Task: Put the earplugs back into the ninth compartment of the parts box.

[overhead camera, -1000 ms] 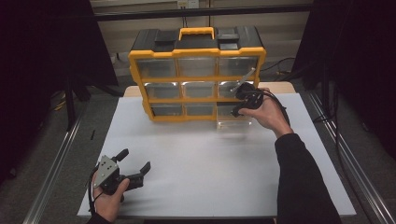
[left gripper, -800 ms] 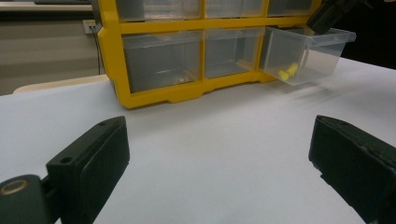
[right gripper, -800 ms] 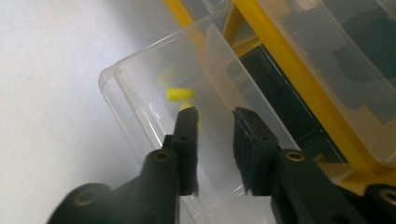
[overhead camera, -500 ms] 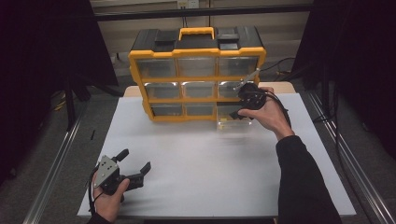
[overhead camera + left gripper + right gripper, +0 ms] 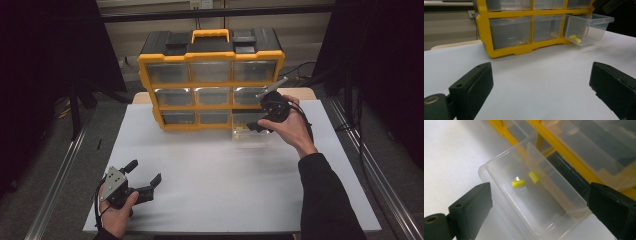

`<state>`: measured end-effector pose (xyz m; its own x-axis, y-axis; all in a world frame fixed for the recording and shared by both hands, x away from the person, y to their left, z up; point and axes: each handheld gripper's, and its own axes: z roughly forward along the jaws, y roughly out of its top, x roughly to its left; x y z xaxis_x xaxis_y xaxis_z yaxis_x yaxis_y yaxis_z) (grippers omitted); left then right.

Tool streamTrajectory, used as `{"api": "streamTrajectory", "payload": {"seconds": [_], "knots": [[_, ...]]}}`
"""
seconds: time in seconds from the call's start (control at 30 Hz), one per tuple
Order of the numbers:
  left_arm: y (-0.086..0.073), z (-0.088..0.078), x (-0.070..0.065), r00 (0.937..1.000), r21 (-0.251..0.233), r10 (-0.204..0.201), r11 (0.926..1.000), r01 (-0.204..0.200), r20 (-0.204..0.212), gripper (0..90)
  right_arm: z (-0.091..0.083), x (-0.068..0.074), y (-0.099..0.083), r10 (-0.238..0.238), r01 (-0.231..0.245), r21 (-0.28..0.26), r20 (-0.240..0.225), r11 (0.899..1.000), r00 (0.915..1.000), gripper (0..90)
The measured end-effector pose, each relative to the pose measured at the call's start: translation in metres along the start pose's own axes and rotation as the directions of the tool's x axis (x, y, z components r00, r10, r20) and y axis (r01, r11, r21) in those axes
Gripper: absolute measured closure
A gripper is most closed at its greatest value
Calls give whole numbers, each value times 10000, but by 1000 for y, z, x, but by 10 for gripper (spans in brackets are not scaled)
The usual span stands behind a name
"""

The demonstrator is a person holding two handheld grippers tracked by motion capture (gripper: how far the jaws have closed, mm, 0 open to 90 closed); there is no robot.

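while its jaws, which have just been opening, stand wide above the clear plastic drawer, the right gripper grips nothing; two small yellow cylindrical pieces lie inside that pulled-out drawer of the yellow-framed organizer. the left gripper gapes empty over the white table.

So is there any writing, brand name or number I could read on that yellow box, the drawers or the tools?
None: no readable text in any view.
Yellow and black drawer organizer: no brand or label shows on its frame or handle.
Pulled-out clear drawer: unmarked; it holds two small yellow pieces with no print.
Left gripper and right gripper: no lettering visible.
White table top: blank.
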<state>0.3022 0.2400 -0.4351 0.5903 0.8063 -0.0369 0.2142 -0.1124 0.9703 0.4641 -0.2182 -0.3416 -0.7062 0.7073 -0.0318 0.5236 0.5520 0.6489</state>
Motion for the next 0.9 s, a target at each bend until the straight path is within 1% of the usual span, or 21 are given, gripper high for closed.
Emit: {"api": "streamTrajectory", "payload": {"seconds": [0.03,0.07,0.13,0.23,0.3,0.37,0.5,0.57,0.63,0.73,0.8,0.9], "knots": [[0,0,0,10000,-14,-46,10000,46,6,51,-1,0,-2,93,-92,-110,31,9999,10000,44],[0,0,0,10000,-6,0,10000,0,5,51,-2,-1,-4,140,-139,-190,42,9997,9999,37],[0,0,0,10000,25,-9,10000,9,-25,51,-4,-1,-8,249,-248,-309,15,9992,9997,44],[0,0,0,10000,-2,-16,10000,16,10,52,-5,0,-15,383,-381,-624,29,9973,9993,45],[0,0,0,10000,5,-19,10000,19,6,51,-5,1,-19,528,-530,-819,-46,9952,9986,44],[0,0,0,10000,-14,-28,10000,28,21,51,-6,2,-23,620,-611,-1055,51,9925,9981,44],[0,1,-1,10000,-12,-25,10000,25,19,52,-8,5,-31,793,-773,-1369,88,9876,9968,42],[0,0,0,10000,-6,-25,10000,25,16,51,-7,8,-34,809,-758,-1558,269,9849,9964,38],[0,0,0,10000,-3,-11,10000,11,19,51,-8,10,-38,876,-781,-1751,473,9815,9950,35],[0,1,-1,10000,-14,-28,10000,28,29,51,-8,13,-44,988,-813,-2185,701,9724,9926,32],[0,0,0,10000,-3,-35,10000,35,14,51,-8,15,-48,1078,-873,-2409,733,9666,9915,23],[0,0,0,10000,-10,-35,10000,35,13,52,-7,18,-55,1399,-1145,-2717,763,9556,9872,32]]}}
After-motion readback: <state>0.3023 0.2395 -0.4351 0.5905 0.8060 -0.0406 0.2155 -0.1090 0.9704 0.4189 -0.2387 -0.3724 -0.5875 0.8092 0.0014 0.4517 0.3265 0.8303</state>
